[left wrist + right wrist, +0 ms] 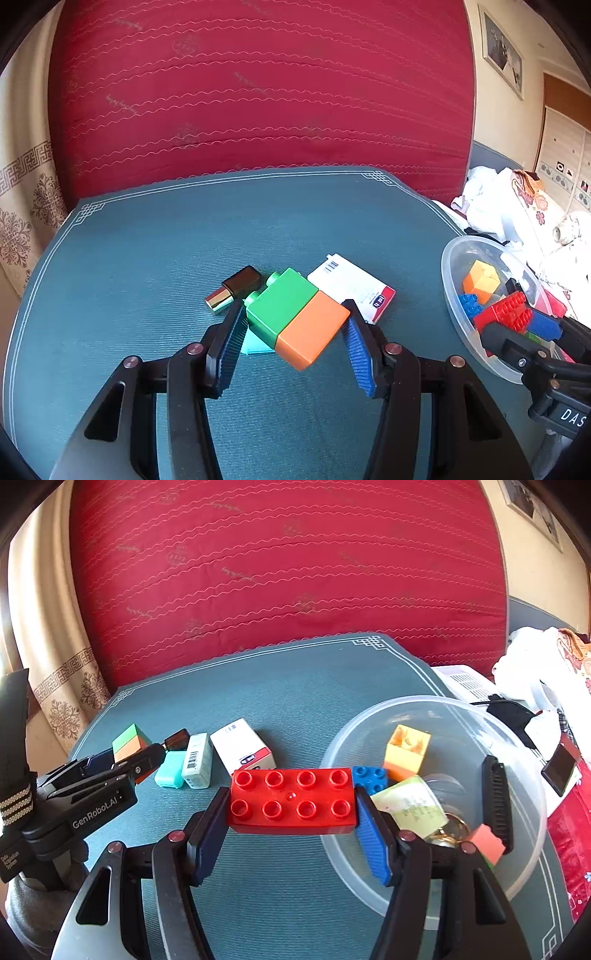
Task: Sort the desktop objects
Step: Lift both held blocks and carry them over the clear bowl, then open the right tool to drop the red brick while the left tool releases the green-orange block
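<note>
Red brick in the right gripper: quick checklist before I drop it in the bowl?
1. Right gripper shut on the red brick: ok.
2. Brick level across the pads: ok.
3. Brick fully over the clear bowl: not ok, mostly outside the left rim.
4. Free spot inside, among the blue brick and yellow brick: ok.
5. Left gripper with the green-orange block away from the bowl: ok.

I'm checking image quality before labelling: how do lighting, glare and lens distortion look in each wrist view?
Left wrist view: strong fisheye bowing of the teal mat's border, dark vignette in the corners, even daylight, the green-and-orange block sharp. Right wrist view: same curvature, a bright washed-out patch on the curtain at the left edge, soft sheen on the clear plastic bowl, the red brick in focus.
</note>
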Available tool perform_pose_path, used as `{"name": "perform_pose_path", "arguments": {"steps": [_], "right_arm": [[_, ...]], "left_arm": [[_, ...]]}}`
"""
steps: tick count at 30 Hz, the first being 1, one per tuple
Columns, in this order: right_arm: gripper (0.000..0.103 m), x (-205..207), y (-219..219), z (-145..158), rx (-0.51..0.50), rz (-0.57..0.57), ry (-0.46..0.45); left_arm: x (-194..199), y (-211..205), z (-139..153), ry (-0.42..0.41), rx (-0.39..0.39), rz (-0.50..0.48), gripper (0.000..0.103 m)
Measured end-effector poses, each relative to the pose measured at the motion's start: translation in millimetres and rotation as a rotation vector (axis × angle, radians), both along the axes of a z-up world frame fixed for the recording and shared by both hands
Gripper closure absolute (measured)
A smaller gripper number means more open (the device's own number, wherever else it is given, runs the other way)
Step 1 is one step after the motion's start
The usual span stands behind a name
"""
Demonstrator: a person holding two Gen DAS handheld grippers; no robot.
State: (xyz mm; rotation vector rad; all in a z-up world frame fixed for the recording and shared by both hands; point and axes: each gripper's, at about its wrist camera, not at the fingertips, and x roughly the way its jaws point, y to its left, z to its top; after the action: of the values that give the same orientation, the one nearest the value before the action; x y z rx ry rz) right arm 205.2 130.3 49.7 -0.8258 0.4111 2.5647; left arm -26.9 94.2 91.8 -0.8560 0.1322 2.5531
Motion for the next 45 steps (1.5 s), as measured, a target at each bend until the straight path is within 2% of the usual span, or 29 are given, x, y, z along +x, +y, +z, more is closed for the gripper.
{"name": "perform_pose_path", "arguments": {"steps": [18, 34, 45], "right_arm": [[0.034, 39, 42, 5, -0.019, -0.133, 0.043], [0.034, 71, 81, 2, -0.032, -0.227, 0.058], [0.034, 83, 105, -1, -0.041, -0.265, 0.064]], "left_arm": [[21, 47, 6, -0.011, -0.009, -0.117, 0.048], [36, 116, 8, -0.043, -0.015, -0.264, 0.048], [40, 157, 9, -0.054, -0.023, -0.325, 0.048]]}}
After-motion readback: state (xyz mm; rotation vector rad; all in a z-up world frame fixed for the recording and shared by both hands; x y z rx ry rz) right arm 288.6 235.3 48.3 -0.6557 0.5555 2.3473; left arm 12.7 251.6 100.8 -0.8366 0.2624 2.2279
